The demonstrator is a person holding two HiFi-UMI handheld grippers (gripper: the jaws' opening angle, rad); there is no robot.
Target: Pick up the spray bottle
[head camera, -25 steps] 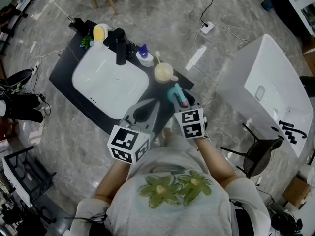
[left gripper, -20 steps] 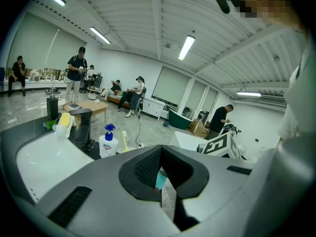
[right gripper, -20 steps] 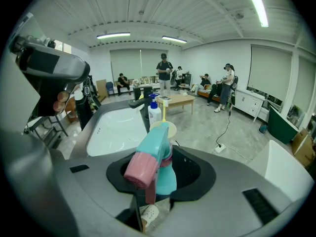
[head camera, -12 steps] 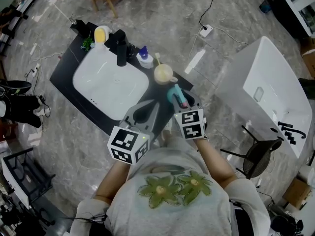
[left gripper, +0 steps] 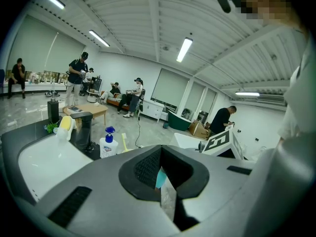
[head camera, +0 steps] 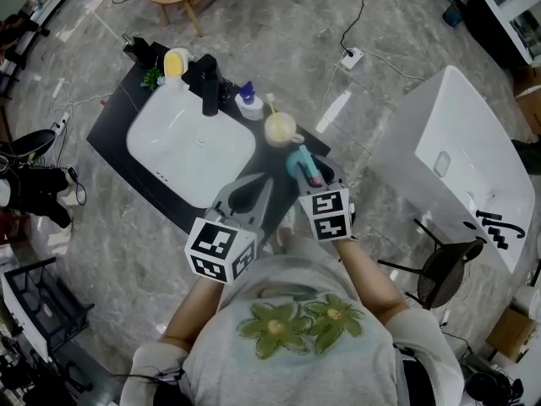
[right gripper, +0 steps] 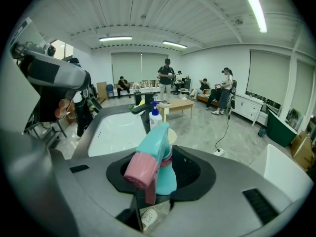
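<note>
The spray bottle, teal with a pink nozzle, stands at the near right corner of the black counter. My right gripper is closed around it. In the right gripper view the spray bottle fills the hole between the black pads of the right gripper, nozzle pointing toward the camera. My left gripper hovers just left of it over the counter's near edge, shut with nothing held. In the left gripper view, the left gripper shows only a sliver of teal through its slit.
A white sink fills the counter, with a black faucet, a blue-capped soap bottle, a cream cup and a yellow item along the far edge. A white bathtub and black chair stand to the right.
</note>
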